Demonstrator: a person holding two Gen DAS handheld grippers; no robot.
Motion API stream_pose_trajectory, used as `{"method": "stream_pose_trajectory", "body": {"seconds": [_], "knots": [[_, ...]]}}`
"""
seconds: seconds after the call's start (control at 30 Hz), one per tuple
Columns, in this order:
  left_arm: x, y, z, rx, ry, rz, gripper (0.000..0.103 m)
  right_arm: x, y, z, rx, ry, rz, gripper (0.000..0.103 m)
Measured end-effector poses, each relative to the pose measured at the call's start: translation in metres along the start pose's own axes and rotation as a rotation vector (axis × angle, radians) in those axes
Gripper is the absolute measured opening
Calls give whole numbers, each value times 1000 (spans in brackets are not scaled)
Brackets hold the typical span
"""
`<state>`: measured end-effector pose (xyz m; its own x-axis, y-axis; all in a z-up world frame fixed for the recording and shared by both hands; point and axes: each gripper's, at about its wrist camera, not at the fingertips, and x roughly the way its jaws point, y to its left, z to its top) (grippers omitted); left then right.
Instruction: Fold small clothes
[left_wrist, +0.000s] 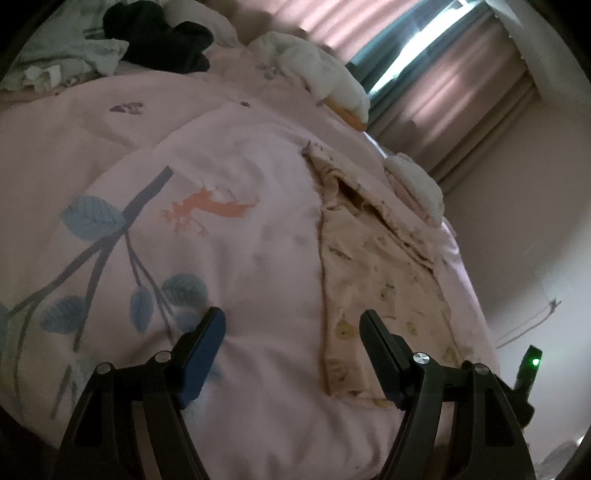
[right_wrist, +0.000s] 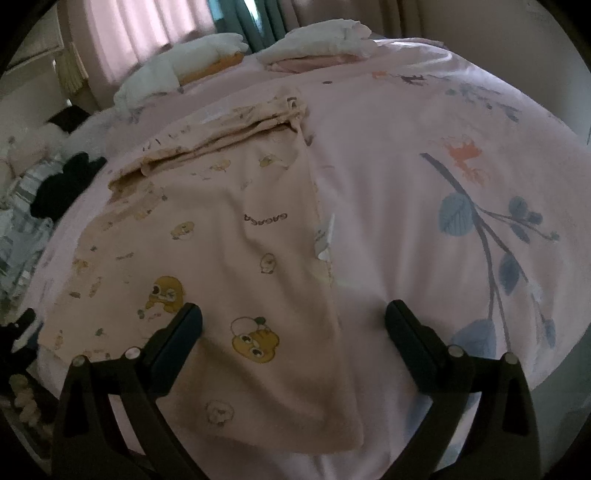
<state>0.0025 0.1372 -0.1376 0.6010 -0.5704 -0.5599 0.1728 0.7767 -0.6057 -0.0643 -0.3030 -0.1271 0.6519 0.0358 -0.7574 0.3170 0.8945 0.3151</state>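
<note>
A small peach garment (right_wrist: 236, 258) printed with cartoon animals lies flat on the pink duvet (right_wrist: 406, 184), its far part folded over in layers. In the left wrist view the same garment (left_wrist: 373, 280) lies to the right on the duvet (left_wrist: 221, 147). My right gripper (right_wrist: 293, 314) hovers open above the garment's near edge, nothing between its fingers. My left gripper (left_wrist: 291, 321) stands open above the duvet, just left of the garment's long edge, holding nothing.
Folded white clothes (right_wrist: 317, 40) and a second white pile (right_wrist: 177, 70) sit at the far side of the bed. Black clothing (left_wrist: 162, 33) lies on a heap at the far left. Pink curtains (left_wrist: 461, 92) hang beyond the bed. A wall (left_wrist: 517, 221) runs along the right.
</note>
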Motion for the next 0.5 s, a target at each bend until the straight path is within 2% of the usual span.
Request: {"method": "stream_pose_trajectory", "body": {"seconds": [0.17,0.3,0.37,0.43,0.5], "knots": [[8,-10,-5,-3,56,-110,75,-1,-4,-5,15,-26,38,100],[22,-28,-10,16,96,-164,75,-3,-5,-7,57,-45,80,103],[31,-36,-11,17,141,-243,75,-4,-3,-8,70,-49,97,103],[37,-41,-12,0,160,-283,75,-6,2,-11,71,-47,143,103],[38,-45,-13,1,147,-269,75,-8,5,-15,104,-47,234,103]]}}
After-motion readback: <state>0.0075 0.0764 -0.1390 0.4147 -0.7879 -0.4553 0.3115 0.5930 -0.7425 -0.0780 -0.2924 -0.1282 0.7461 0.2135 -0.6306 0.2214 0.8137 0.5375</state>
